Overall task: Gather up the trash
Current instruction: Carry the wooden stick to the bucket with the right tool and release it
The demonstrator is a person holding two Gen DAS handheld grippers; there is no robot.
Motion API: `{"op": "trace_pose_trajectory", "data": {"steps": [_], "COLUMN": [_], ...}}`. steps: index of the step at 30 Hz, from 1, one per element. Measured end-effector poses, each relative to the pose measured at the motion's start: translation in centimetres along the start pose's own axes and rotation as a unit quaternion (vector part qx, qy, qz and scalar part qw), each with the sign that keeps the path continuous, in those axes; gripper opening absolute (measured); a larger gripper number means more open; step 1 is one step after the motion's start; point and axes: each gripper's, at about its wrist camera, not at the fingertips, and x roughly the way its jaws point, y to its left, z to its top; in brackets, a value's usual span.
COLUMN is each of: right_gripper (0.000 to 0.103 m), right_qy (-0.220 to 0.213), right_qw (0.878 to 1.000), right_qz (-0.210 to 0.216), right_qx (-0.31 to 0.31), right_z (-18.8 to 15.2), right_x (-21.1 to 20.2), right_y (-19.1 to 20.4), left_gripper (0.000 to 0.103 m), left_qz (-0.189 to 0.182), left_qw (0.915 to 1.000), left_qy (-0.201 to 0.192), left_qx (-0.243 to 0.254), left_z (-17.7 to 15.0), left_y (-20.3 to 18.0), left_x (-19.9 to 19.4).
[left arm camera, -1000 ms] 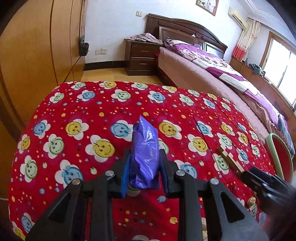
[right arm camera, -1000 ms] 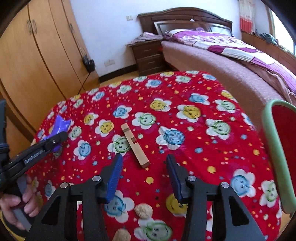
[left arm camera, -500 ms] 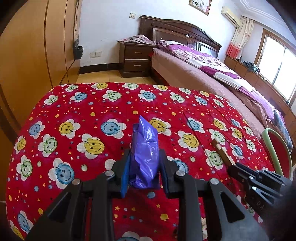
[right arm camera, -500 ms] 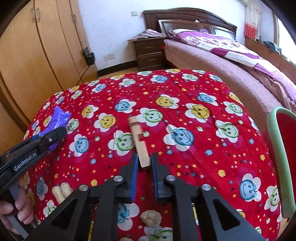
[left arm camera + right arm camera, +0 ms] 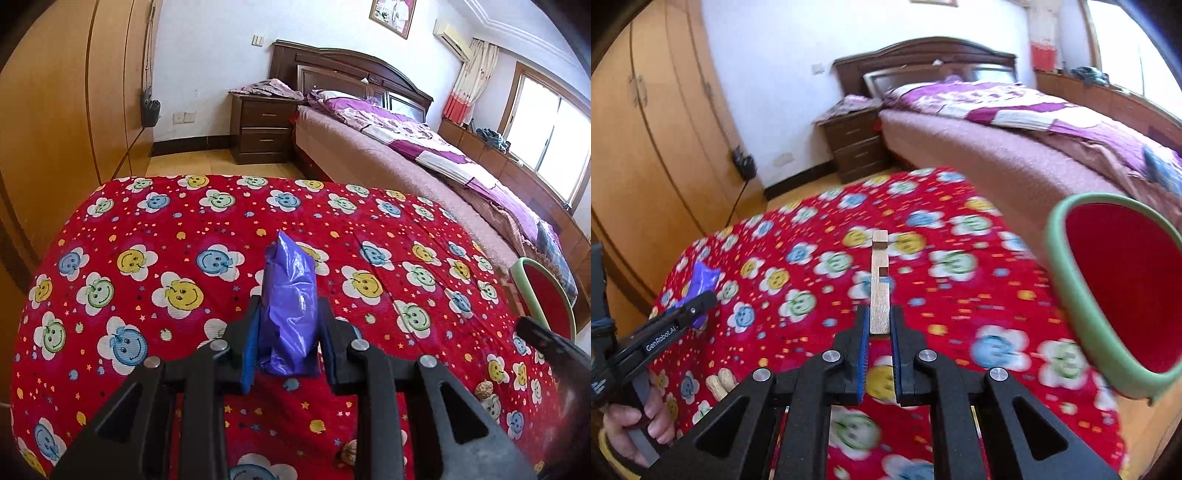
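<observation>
My left gripper (image 5: 287, 317) is shut on a crumpled purple plastic bag (image 5: 290, 302) and holds it above the red smiley-flower tablecloth (image 5: 147, 240). The bag also shows at the left of the right wrist view (image 5: 701, 282). My right gripper (image 5: 878, 321) is shut on a notched wooden stick (image 5: 880, 284) and holds it lifted above the cloth, pointing forward. A red bin with a green rim (image 5: 1123, 291) stands at the table's right edge, its opening facing me; its rim also shows in the left wrist view (image 5: 543, 291).
Peanut shells (image 5: 720, 384) and a walnut (image 5: 484, 389) lie on the cloth near the front. A wooden wardrobe (image 5: 55, 110) stands at left. A bed (image 5: 424, 155) and nightstand (image 5: 264, 129) are beyond the table.
My right gripper closed on the wooden stick, lifted it off the cloth and swung right towards the red bin. My left gripper kept holding the purple bag.
</observation>
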Motion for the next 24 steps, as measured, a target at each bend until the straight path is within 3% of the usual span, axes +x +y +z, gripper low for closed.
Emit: {"op": "trace_pose_trajectory", "data": {"steps": [12, 24], "right_gripper": [0.010, 0.010], "right_qy": [-0.043, -0.061], "right_qw": [0.995, 0.981], "right_qz": [-0.053, -0.089], "right_qx": [0.075, 0.160], "right_z": [-1.7, -3.2], "right_x": [-6.3, -8.5], "right_y": [-8.0, -16.2], "left_gripper": [0.029, 0.028], "left_qz": [-0.012, -0.070], "left_qw": [0.9997, 0.9965], "left_qy": [-0.016, -0.004], "left_qx": [0.015, 0.046], "left_z": [0.2, 0.8], "left_y": [-1.9, -8.1], "left_x": [-1.8, -4.2]}}
